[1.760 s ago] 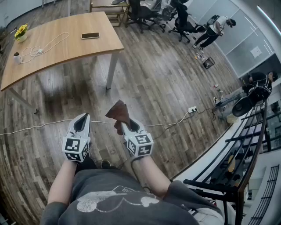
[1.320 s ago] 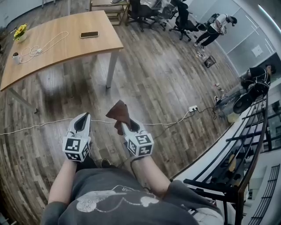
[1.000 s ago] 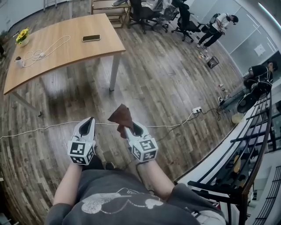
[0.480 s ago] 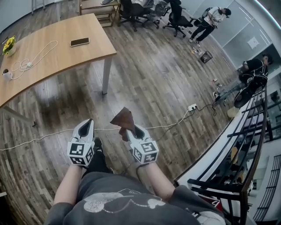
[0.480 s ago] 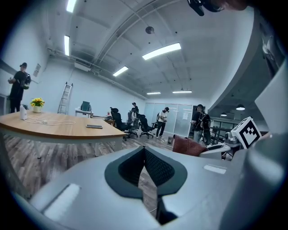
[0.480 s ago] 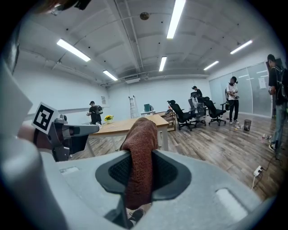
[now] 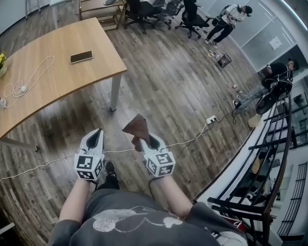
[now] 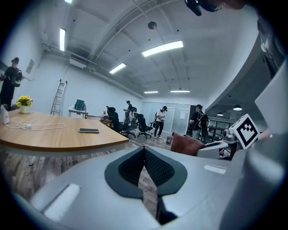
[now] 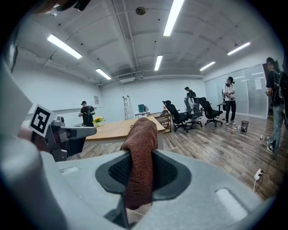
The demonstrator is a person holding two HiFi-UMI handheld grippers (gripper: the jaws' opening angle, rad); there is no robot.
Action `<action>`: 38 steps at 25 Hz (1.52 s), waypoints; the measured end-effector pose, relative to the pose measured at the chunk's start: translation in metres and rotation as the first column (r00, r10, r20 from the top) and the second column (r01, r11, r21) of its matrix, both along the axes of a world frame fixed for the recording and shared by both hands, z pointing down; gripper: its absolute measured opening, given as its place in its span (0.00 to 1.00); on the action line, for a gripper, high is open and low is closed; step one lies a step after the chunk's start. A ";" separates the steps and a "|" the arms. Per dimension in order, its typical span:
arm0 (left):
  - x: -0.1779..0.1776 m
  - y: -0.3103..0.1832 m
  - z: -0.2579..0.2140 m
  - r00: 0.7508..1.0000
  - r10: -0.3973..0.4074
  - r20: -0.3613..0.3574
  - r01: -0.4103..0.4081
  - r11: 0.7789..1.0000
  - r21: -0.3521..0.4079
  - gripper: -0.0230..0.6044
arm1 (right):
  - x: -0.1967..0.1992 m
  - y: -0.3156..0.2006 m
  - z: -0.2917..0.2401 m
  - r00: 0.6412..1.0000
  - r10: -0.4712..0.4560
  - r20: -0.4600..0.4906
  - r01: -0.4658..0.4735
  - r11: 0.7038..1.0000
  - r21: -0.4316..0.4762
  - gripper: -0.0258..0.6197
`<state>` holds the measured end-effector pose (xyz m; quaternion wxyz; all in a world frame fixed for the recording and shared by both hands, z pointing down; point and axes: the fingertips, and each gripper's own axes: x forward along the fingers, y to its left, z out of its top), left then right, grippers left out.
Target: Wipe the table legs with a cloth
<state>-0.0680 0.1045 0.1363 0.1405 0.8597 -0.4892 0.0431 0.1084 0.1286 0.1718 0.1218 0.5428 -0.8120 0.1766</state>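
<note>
We are standing in an open office with a wood-plank floor [image 7: 183, 86], office chairs [image 7: 144, 8] at twelve o'clock, other people at one and two o'clock, and a black railing [image 7: 284, 144] running along the four o'clock side. The pale wooden counter [image 7: 53, 81] is lying at ten o'clock from us, carrying a phone [image 7: 81, 57] and a white cable [image 7: 29, 77]. Its nearest white leg [image 7: 114, 93] is standing at about eleven o'clock from the claws, well apart from them. We are holding the right claw [image 7: 147, 140] out in front of our body, and it is clamping the brown cloth [image 7: 137, 129] between its jaws, with the cloth bunching up past the tips. The left claw [image 7: 96, 132] is hanging just beside it at nine o'clock, its jaws pressed together on nothing. As we are judging it, the wiping is not yet under way: the cloth is in hand but touching no leg, so we are reading this as the approach. All the legs appear to be left to do, most likely starting with the near one, and a second leg [image 7: 19, 143] is showing at the counter's eight o'clock edge.
</note>
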 end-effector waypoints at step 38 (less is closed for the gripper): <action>0.007 -0.169 0.056 0.960 -0.272 0.073 0.278 0.956 -0.092 0.07 | -0.030 -0.229 0.072 0.955 -0.297 0.026 0.296 0.935 -0.197 0.18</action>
